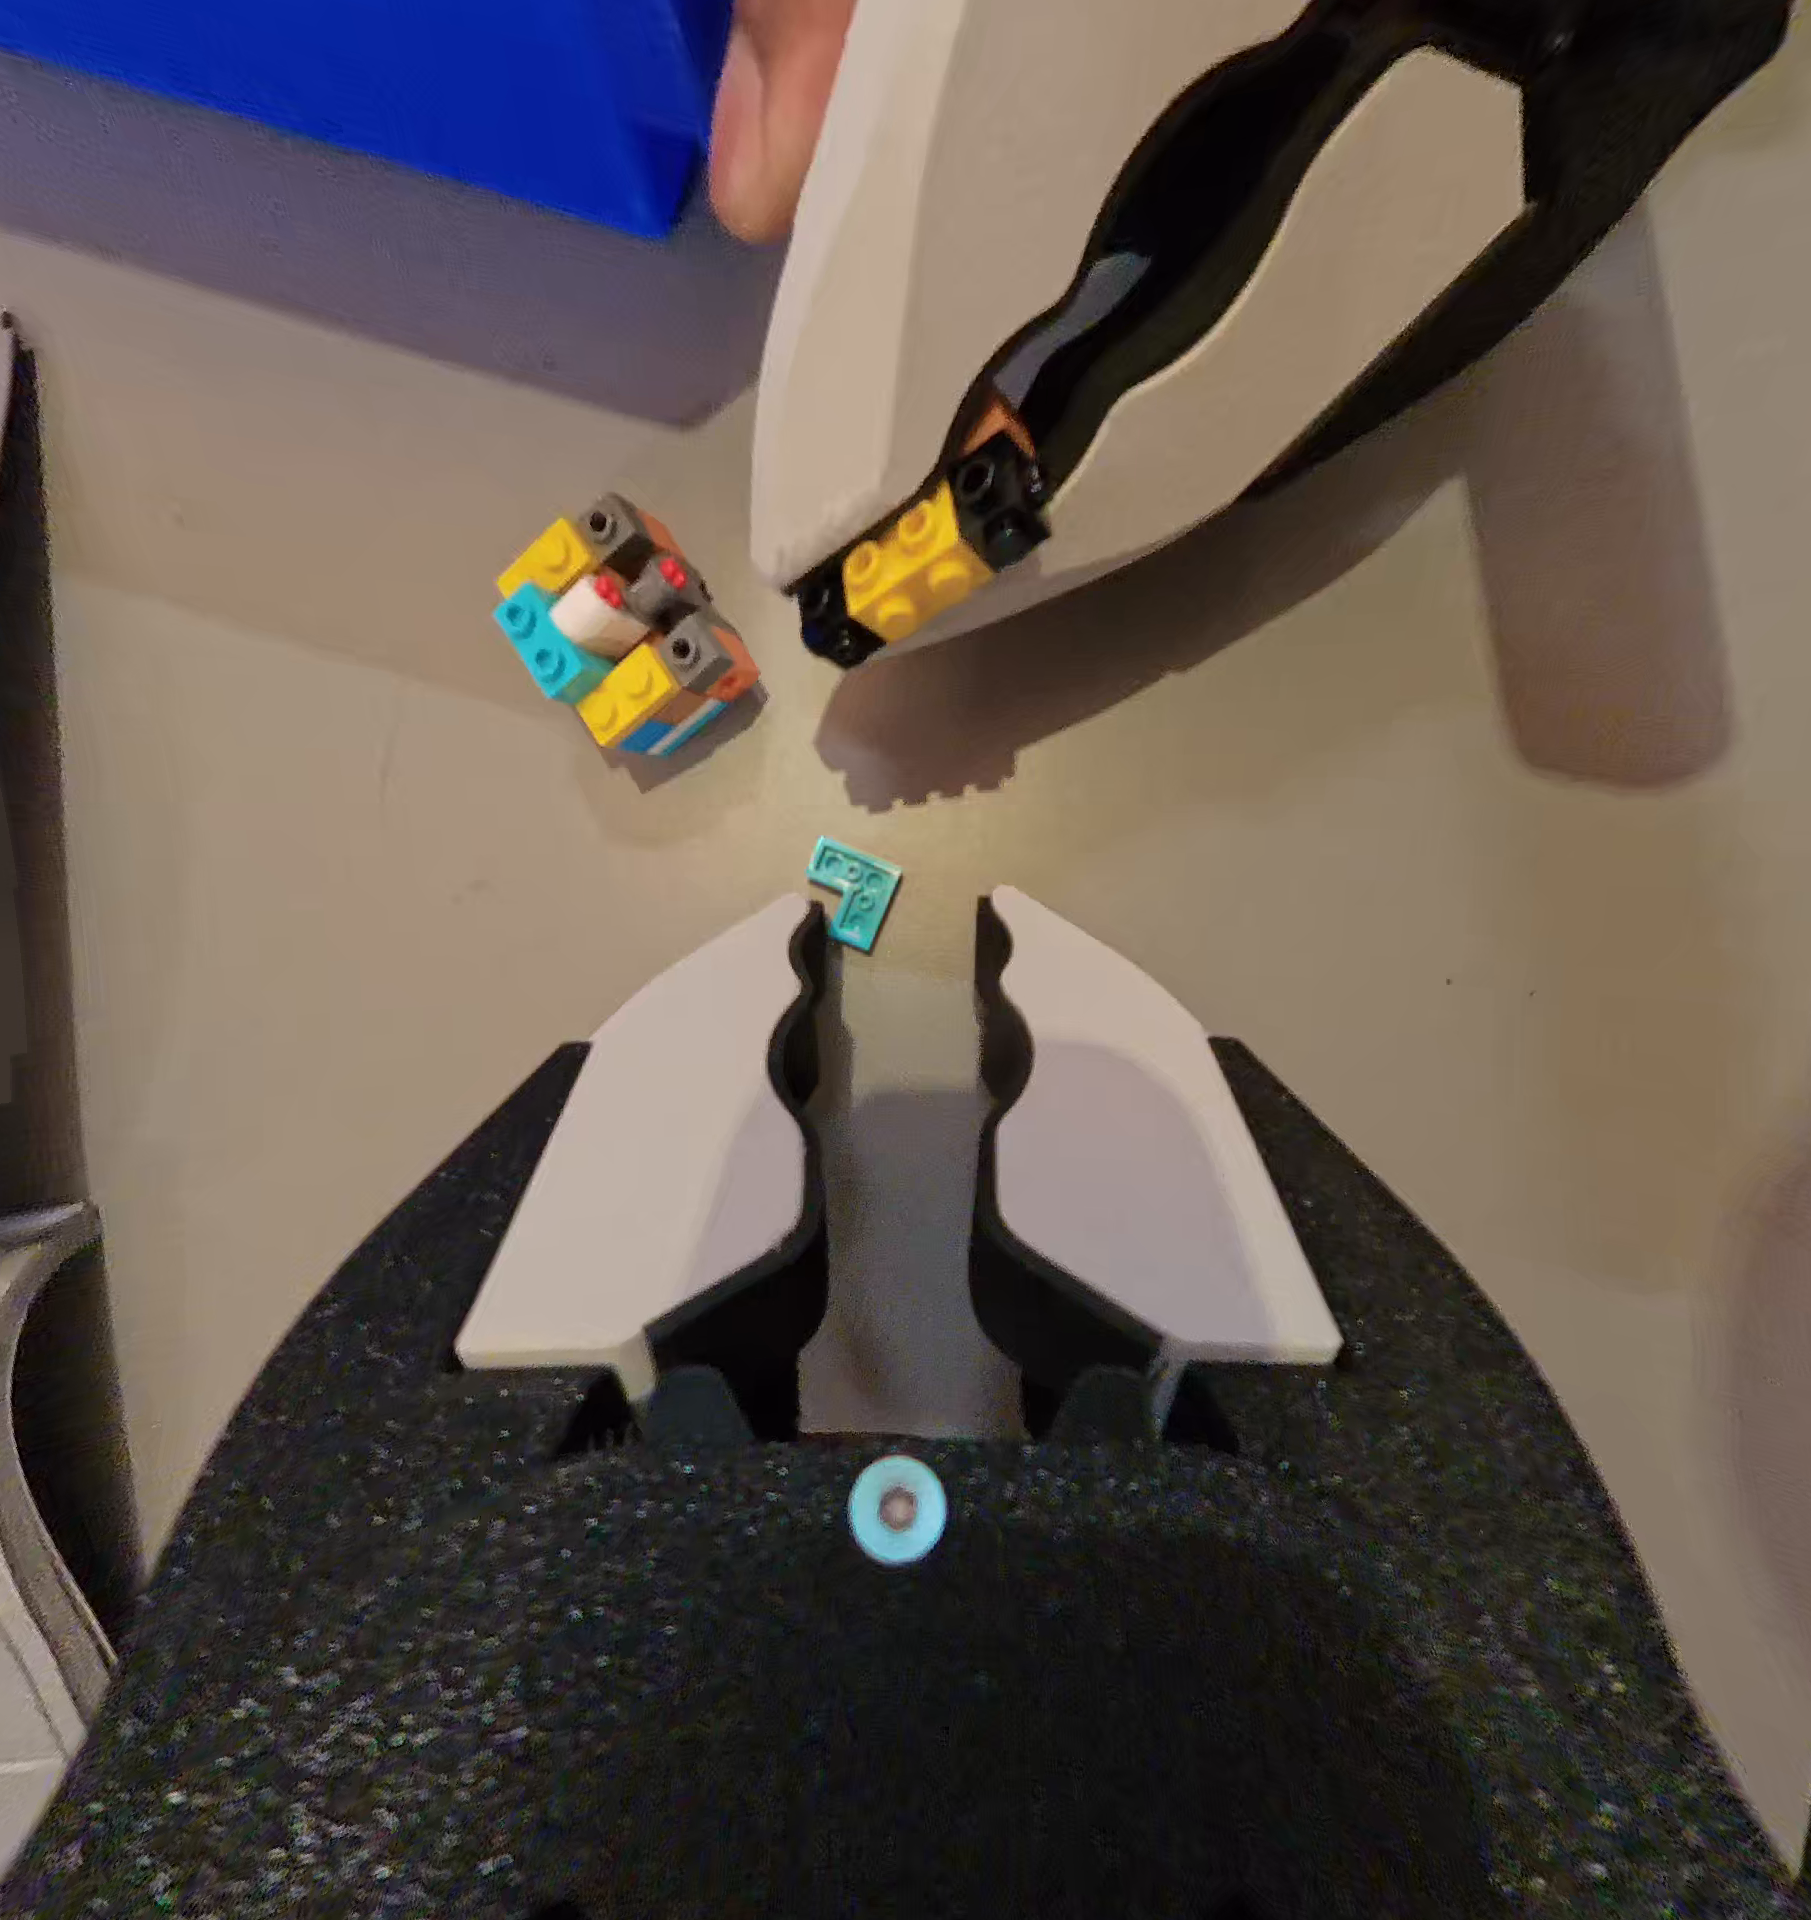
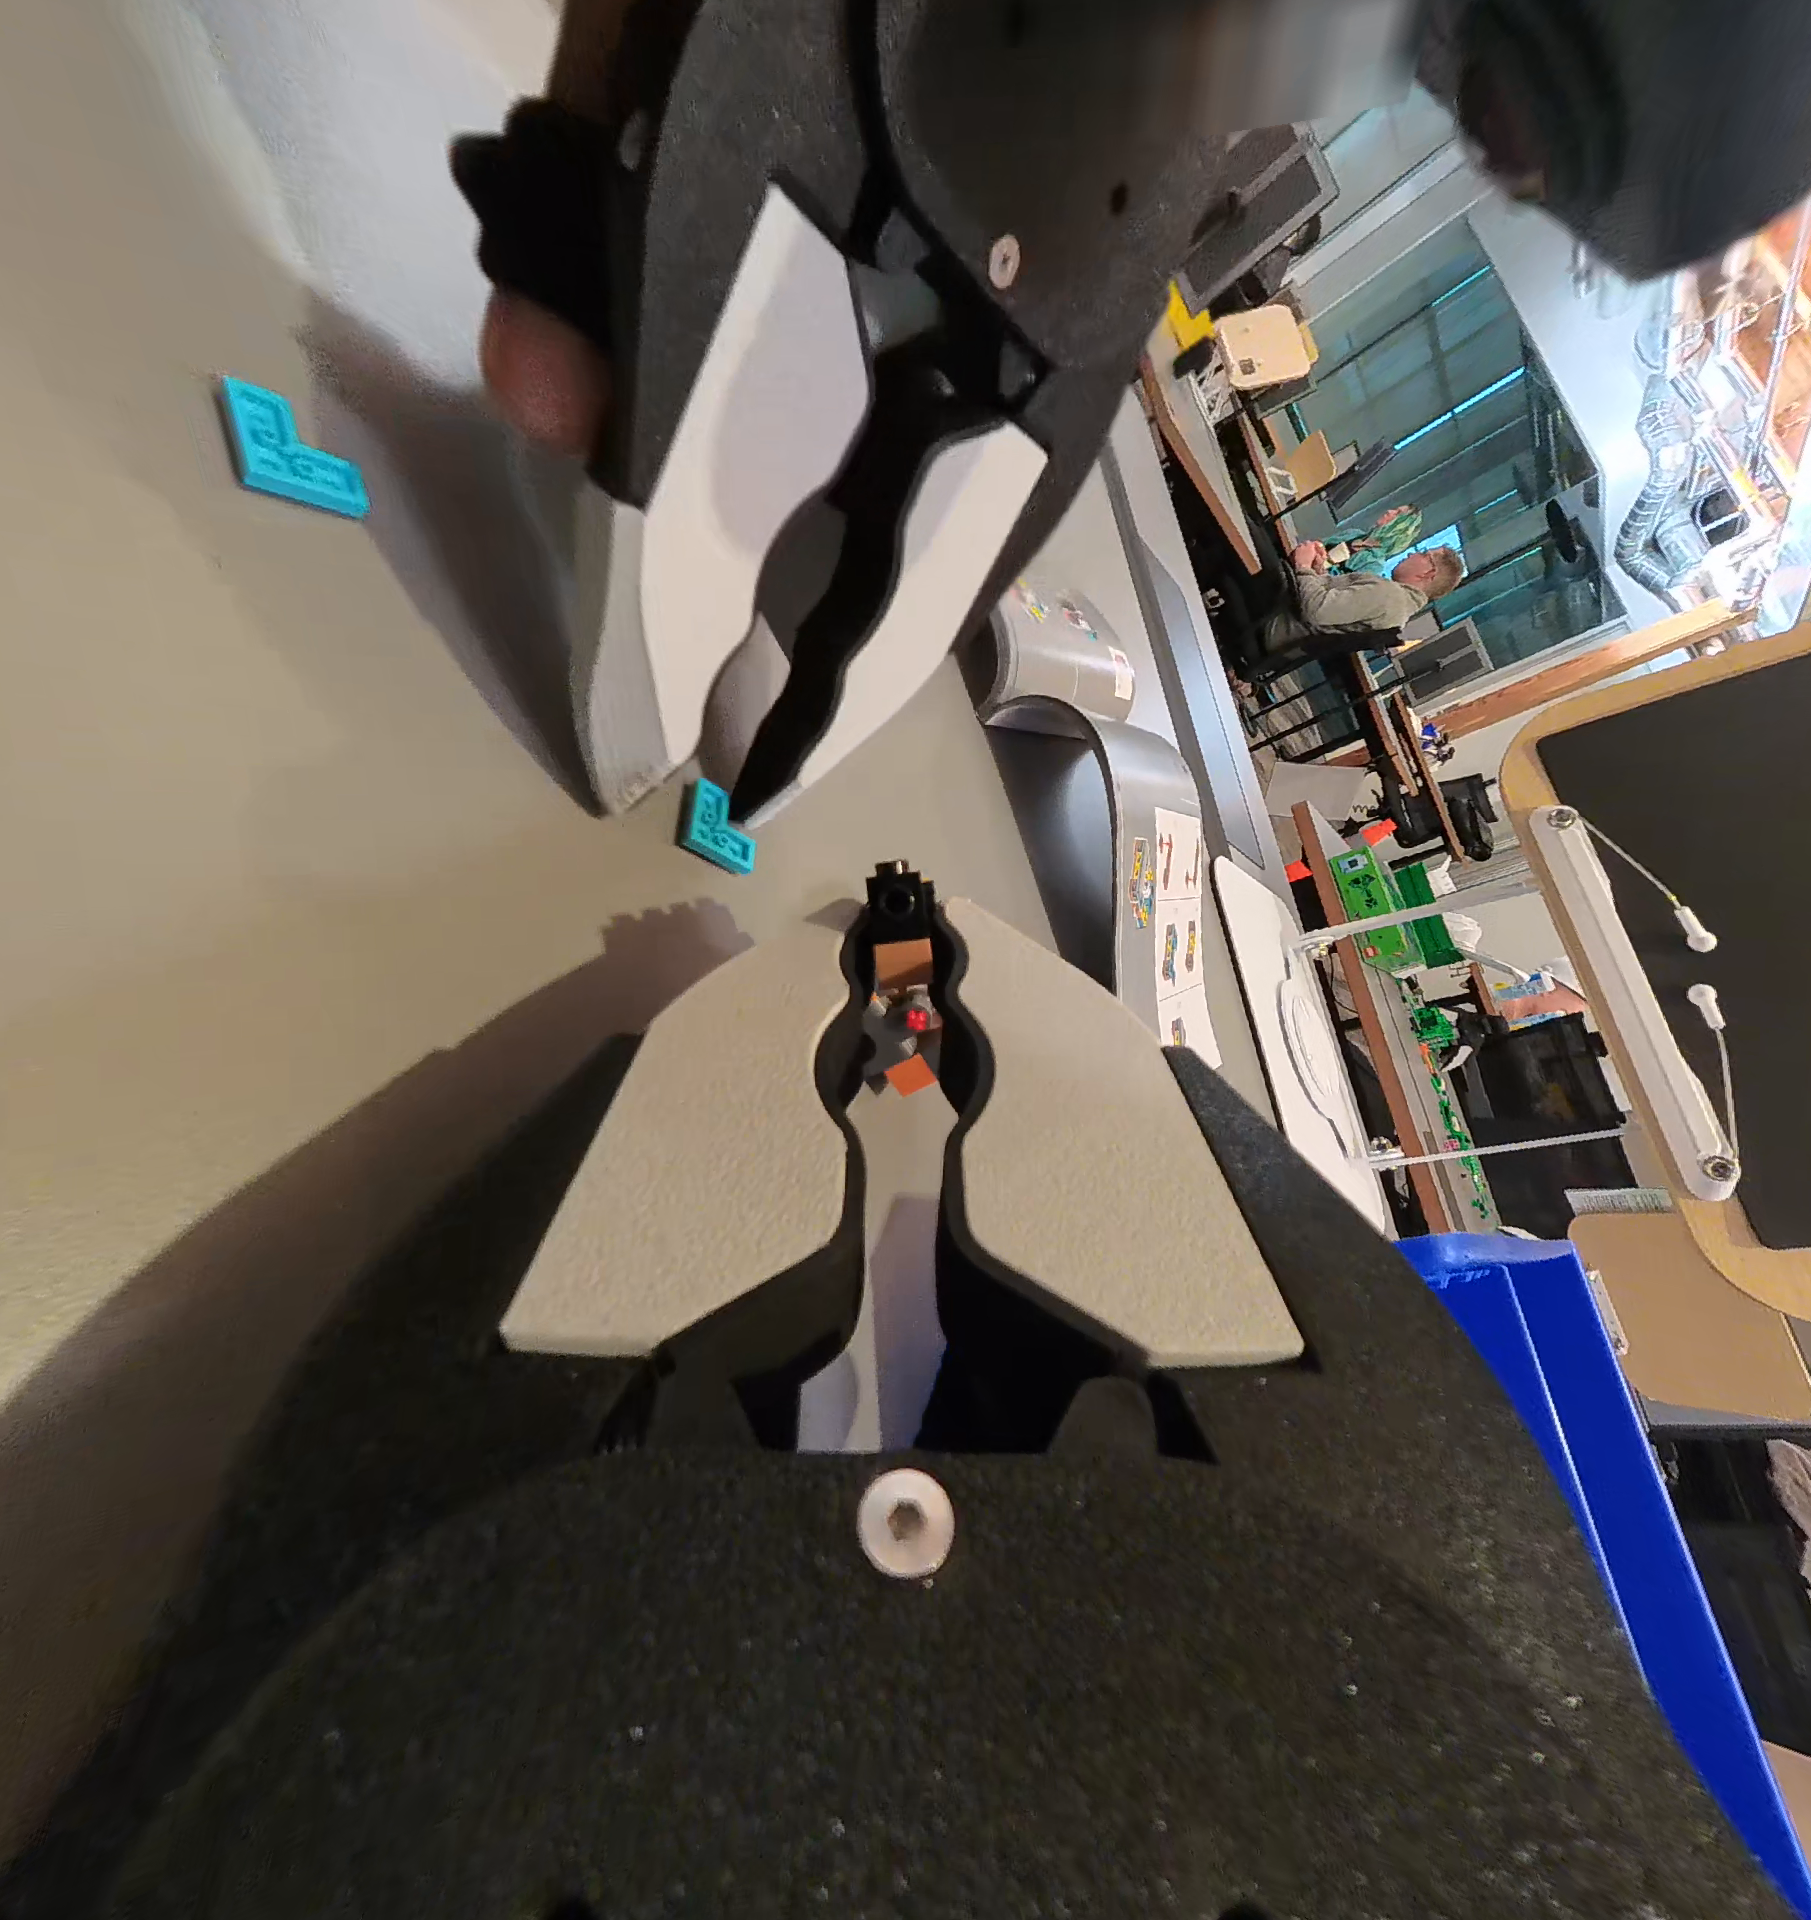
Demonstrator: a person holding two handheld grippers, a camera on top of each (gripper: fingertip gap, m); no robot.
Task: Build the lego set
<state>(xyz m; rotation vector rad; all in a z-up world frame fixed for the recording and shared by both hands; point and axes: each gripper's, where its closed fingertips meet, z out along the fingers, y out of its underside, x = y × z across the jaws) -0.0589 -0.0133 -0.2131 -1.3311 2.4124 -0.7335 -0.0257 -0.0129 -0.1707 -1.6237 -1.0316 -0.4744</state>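
Lego counted out as two brick clusters and two teal L-shaped plates. I had my right gripper (image 2: 901,914) clenched on a black-and-yellow cluster (image 1: 922,556), lifted off the table (image 1: 257,831). My left gripper (image 1: 896,904) hung released, jaws apart, its tips touching one teal L-plate (image 1: 855,891). A multicoloured cluster (image 1: 626,629) sat just beyond; the second teal L-plate (image 2: 293,452) lay well apart. One blue bin (image 1: 361,94) stood at the table's far edge.

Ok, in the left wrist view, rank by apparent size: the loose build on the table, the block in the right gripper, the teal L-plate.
1. Loose build
2. Yellow-and-black block in the right gripper, though partly hidden and raised nearer the camera, so unsure against the build
3. Teal L-plate, clearly smallest
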